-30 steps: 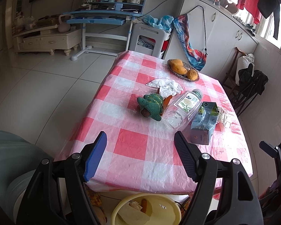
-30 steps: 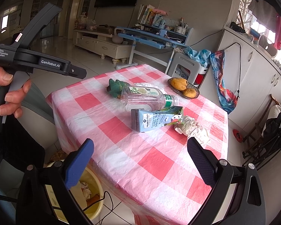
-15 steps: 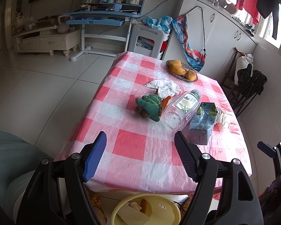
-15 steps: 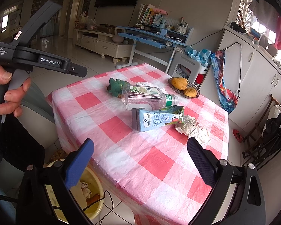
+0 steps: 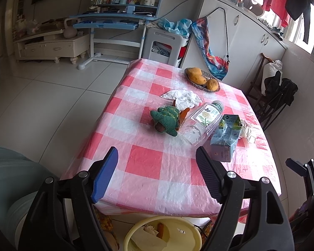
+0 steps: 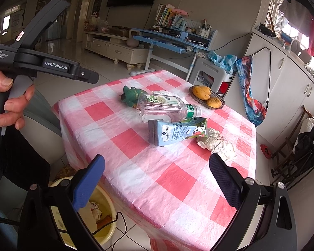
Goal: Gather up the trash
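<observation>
A desk [image 5: 142, 165] covered with a red-and-white checked plastic cloth stands on a pale tiled floor [image 5: 41, 96] in a living room. Behind it are a blue study desk [image 5: 108, 21] loaded with books and pens, a low white cabinet [image 5: 50, 46], a white stool [image 5: 167, 44], and a run of white cupboards [image 5: 247, 39] under windows where clothes hang. A patterned bag [image 5: 211, 56] hangs on the cupboards, and a dark folding chair [image 5: 276, 96] sits at the far right.

On the desk lie one clear plastic bottle [image 5: 203, 123] on its side, one light-blue milk carton [image 5: 226, 140] also on its side just beside the bottle, one crumpled wrapper [image 6: 217, 142] touching the carton's top end, one white tissue [image 5: 182, 98] in a loose heap, and one green knitted toy [image 5: 167, 119] near the bottle's base. One basket [image 5: 216, 89] at the far end holds three yellow-orange fruits [image 5: 196, 77].

One yellow bin [image 5: 163, 238] stands on the floor below the near desk edge, with paper and an orange scrap inside.

The left gripper [image 5: 157, 171] hovers over the near edge with its jaws spread wide and nothing between them. The right gripper [image 6: 157, 175] is likewise spread and empty, off the desk's corner. A hand [image 6: 10, 100] grasps the left gripper's handle.
</observation>
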A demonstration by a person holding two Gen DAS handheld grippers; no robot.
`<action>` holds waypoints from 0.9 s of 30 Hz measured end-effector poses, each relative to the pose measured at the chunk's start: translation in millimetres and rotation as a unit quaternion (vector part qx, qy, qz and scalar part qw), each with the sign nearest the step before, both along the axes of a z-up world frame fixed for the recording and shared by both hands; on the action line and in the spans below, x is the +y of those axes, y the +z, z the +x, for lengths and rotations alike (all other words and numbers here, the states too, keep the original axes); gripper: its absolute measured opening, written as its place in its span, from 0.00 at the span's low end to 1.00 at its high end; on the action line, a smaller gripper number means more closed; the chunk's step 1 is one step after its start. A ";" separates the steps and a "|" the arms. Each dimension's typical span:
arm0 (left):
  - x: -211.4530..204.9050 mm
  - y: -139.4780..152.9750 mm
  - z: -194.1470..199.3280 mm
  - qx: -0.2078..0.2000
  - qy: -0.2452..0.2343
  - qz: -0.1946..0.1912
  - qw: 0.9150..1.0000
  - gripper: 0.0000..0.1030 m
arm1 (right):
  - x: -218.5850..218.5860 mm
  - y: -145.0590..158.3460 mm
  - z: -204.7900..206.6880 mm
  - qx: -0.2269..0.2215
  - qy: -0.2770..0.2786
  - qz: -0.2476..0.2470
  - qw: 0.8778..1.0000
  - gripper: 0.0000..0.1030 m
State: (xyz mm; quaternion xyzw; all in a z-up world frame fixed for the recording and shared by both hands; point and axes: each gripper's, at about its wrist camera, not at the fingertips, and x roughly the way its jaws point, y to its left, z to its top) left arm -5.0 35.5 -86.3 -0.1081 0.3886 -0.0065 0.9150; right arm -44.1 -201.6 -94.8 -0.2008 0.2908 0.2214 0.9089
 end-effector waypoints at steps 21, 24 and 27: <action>-0.2 -0.5 0.1 -0.001 -0.001 0.001 1.000 0.71 | 2.5 -3.1 -0.9 0.002 0.001 -0.002 1.000 0.92; 0.2 -0.3 0.5 -0.001 -0.001 0.001 1.000 0.71 | 2.5 -4.8 -3.0 0.003 0.001 -0.003 1.000 0.92; -0.4 -0.7 0.1 -0.001 -0.001 0.001 1.000 0.71 | 3.0 -4.3 -0.5 0.003 0.001 -0.003 1.000 0.92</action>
